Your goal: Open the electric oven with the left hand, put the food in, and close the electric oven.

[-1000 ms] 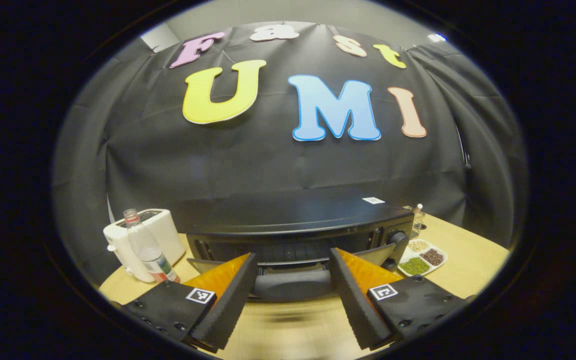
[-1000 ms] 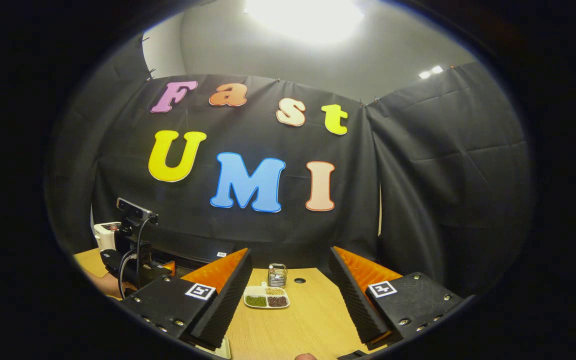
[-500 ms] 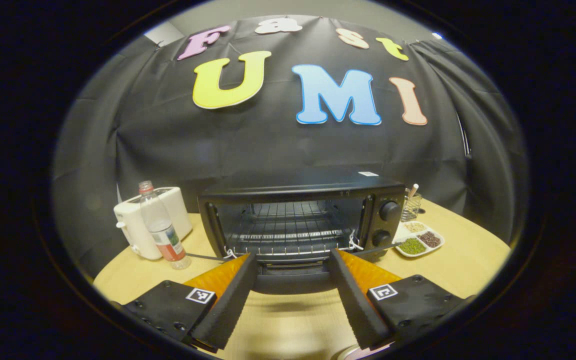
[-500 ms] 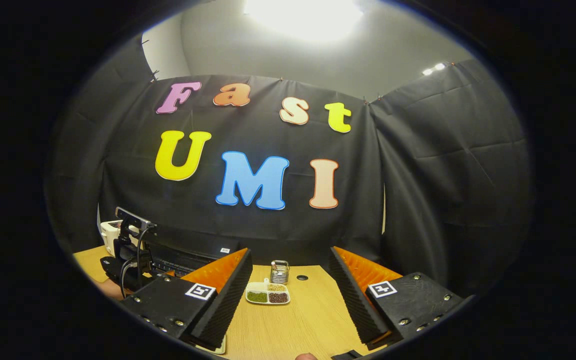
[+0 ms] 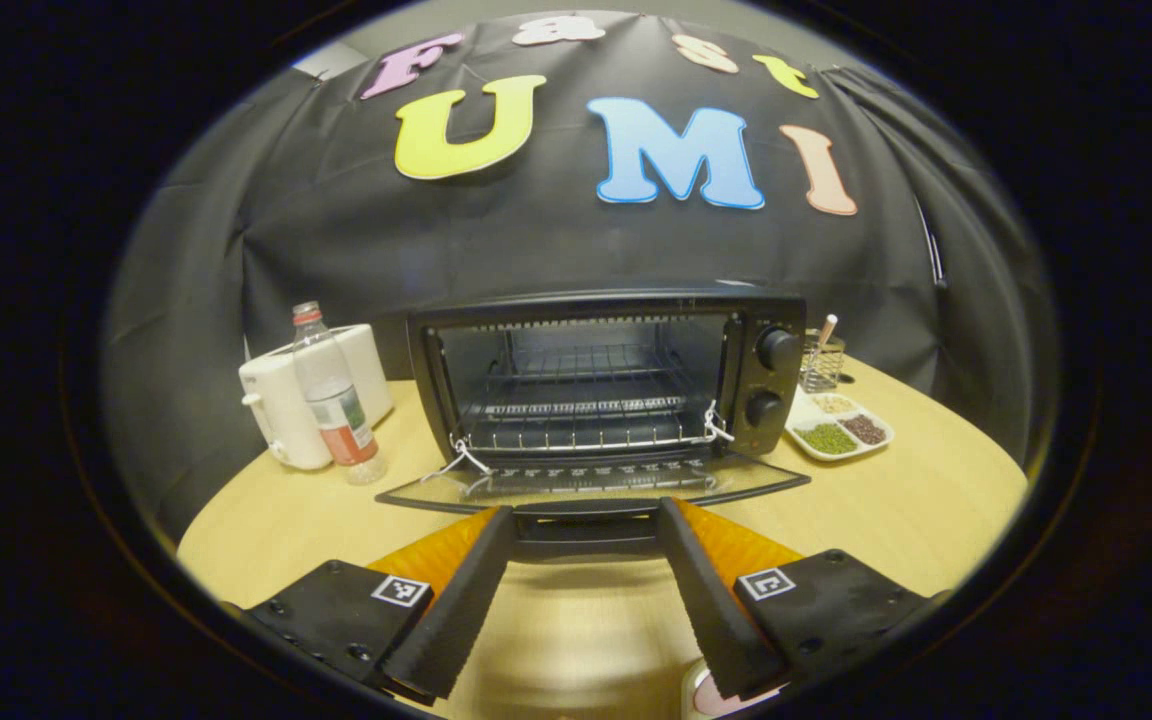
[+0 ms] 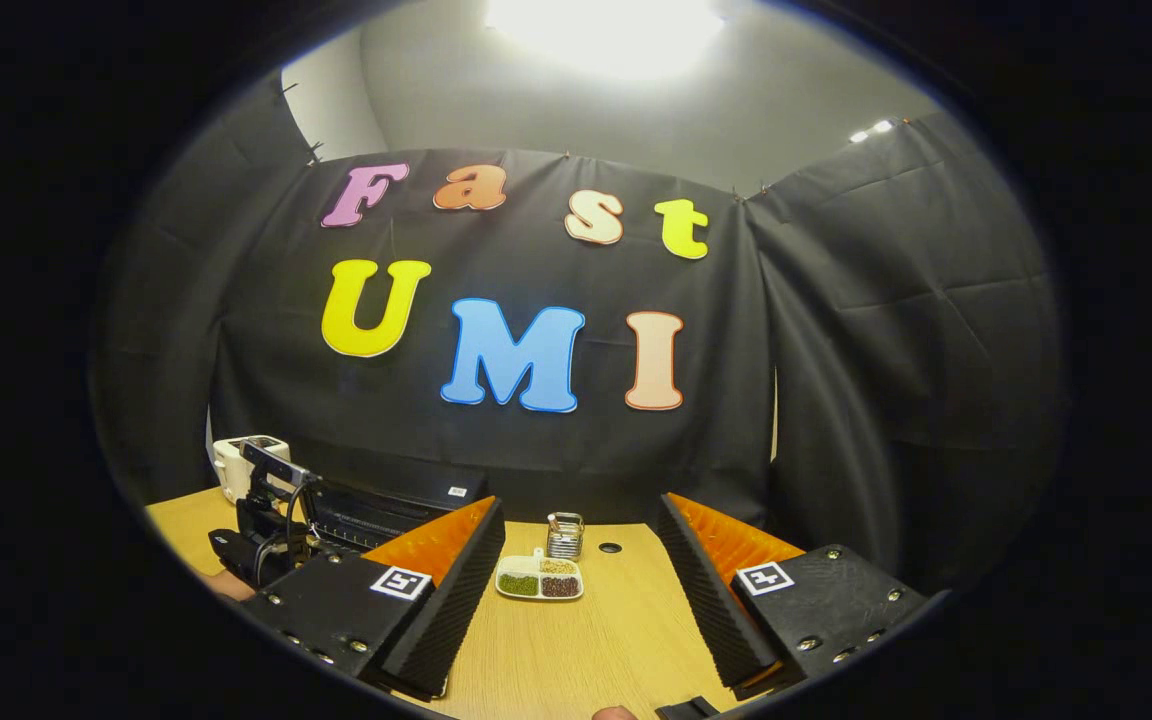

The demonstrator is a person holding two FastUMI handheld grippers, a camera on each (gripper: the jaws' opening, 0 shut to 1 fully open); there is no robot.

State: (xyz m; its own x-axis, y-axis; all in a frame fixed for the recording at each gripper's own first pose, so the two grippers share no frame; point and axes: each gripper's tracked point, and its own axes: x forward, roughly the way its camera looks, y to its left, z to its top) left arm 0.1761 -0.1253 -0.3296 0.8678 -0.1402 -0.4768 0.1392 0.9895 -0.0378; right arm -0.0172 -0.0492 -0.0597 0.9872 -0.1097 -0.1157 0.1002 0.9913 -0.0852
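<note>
Left gripper view: the oven (image 5: 606, 375) stands on the table (image 5: 926, 500) with its glass door (image 5: 591, 480) dropped flat and the handle (image 5: 586, 522) lying between the spread fingers of the left gripper (image 5: 584, 590); the fingers flank the handle's ends, and whether they touch it cannot be told. Inside the oven sits one wire rack (image 5: 586, 410), bare. Two knobs (image 5: 774, 348) sit one above the other on the right-hand panel. Left of the oven are one white toaster (image 5: 281, 405) and one bottle (image 5: 331, 395), upright, the bottle in front of the toaster. Right of the oven a white tray (image 5: 841, 432) holds three heaps of grains or beans in separate compartments, green, dark red and pale, with a wire cup (image 5: 820, 362) holding a stick behind it. A pale round object (image 5: 701, 690) peeps out at the bottom edge, too cut off to name.

Right gripper view: the right gripper (image 6: 581, 590) hangs wide open and empty above bare tabletop, well apart from the oven (image 6: 386, 505). Here the oven appears from the side, far left, with the left gripper (image 6: 266, 530), its cables and a bit of a hand (image 6: 226, 585) in front of it. The tray (image 6: 539, 580) and cup (image 6: 564, 535) lie ahead between the fingers, a small dark hole (image 6: 609, 548) in the table beside them.
</note>
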